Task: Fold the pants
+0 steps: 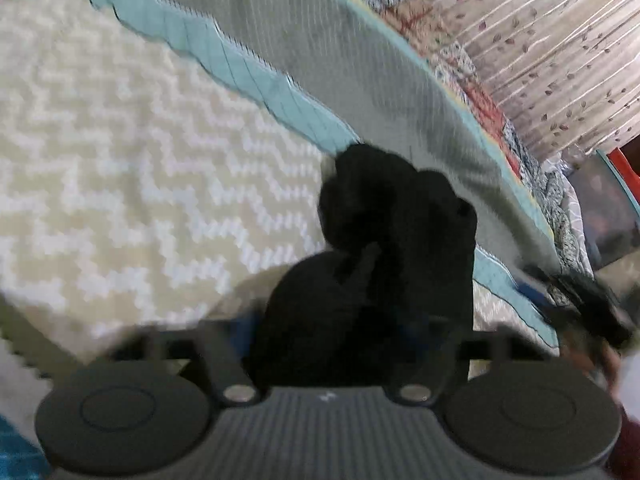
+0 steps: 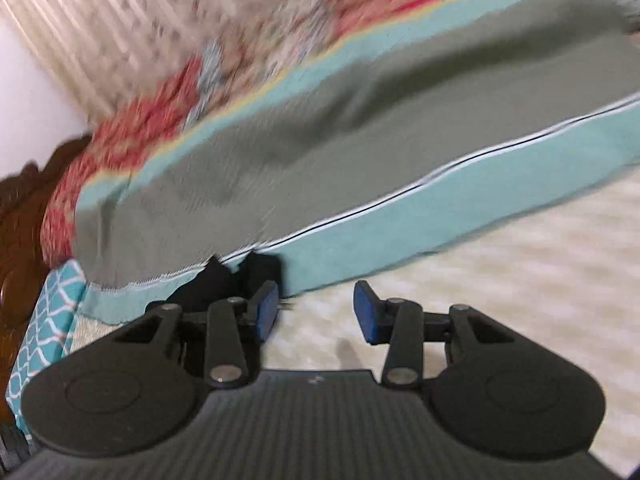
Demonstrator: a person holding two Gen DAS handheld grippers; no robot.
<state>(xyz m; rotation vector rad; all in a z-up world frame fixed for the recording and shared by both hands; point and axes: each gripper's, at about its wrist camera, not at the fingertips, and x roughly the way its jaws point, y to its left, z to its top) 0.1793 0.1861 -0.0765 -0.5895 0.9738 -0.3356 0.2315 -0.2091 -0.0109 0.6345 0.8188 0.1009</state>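
The left gripper's [image 1: 360, 332] jaws are closed on a bunched mass of black pants [image 1: 384, 248]; the cloth hides the pads, so the hold is read from how the fabric rises straight out from between the finger links. The right gripper's [image 2: 316, 312] jaws stand wide, both blue pads [image 2: 266, 312] bare and nothing between them.

The pants hang gathered in the left gripper above the bed [image 1: 120, 180], near the edge where a grey blanket [image 1: 320, 60] with a teal border overlaps the cream zigzag cover. From the right wrist view, a dark scrap of them [image 2: 224, 280] shows just behind the left pad, against that teal border.

By my reading, the garment is being lifted or carried, not yet spread, so folding proper has barely begun. The next move calls for the free right gripper to find a second hold, a waistband or a leg end, so the cloth can be pulled flat on the cover. Both views are blurred, so seams cannot be picked out.

Count: one pair of pants, two grippers, one blanket, one patchwork quilt [image 2: 132, 132] beyond it.
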